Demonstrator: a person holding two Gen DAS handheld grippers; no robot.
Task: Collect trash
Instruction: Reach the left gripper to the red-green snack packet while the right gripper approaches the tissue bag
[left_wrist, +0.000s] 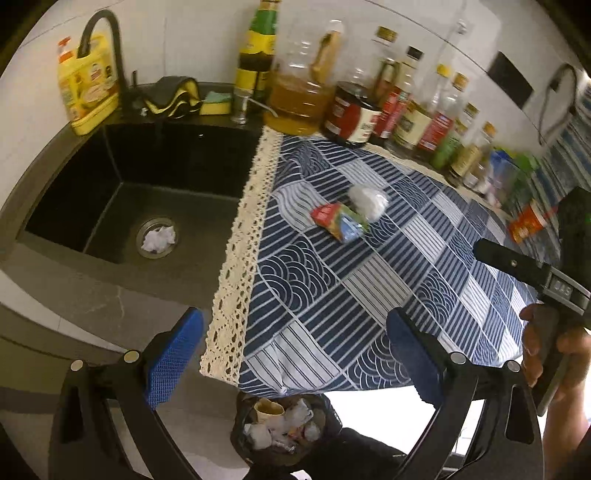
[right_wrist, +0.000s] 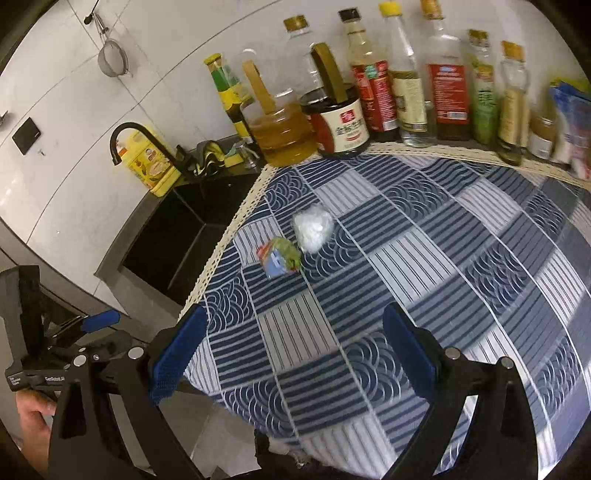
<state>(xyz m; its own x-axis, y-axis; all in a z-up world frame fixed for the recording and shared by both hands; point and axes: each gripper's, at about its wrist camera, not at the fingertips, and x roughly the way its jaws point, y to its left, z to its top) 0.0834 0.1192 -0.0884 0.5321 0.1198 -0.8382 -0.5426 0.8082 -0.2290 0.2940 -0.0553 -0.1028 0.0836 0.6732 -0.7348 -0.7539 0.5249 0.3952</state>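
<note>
Nearest the left wrist camera, the left gripper (left_wrist: 295, 358) has its two blue-padded black fingers spread wide, holding nothing. Between and below them stands a black-lined trash bin (left_wrist: 284, 428), already filled with crumpled white tissues, wrappers and a paper cup. The bin sits under the near edge of a blue-and-white patterned tablecloth (left_wrist: 369, 280) trimmed with cream lace.

In the right wrist view, the right gripper (right_wrist: 295, 350) is likewise spread wide and empty above the near part of the same cloth (right_wrist: 424, 258).

Farther out on the cloth, toward its left edge, lie two pieces of trash: a crumpled multicoloured snack wrapper in red, green and blue (left_wrist: 341, 221) (right_wrist: 280, 256), and just beyond it a crumpled wad of clear white plastic (left_wrist: 368, 202) (right_wrist: 313, 226). The two touch or nearly touch; both are well apart from either gripper.

Left of the cloth is a black rectangular sink (left_wrist: 122, 192) (right_wrist: 177, 236), with a crumpled white tissue (left_wrist: 159, 238) resting in its round metal drain. A black curved tap (left_wrist: 107, 44) (right_wrist: 140, 138) rises at the far side, with a yellow detergent bottle (left_wrist: 88, 85) (right_wrist: 147, 166) beside it and a yellow-and-green sponge (left_wrist: 216, 103) on the far rim.

Along the far wall stands a row of glass and plastic sauce and oil bottles (left_wrist: 388, 99) (right_wrist: 388, 85).
</note>
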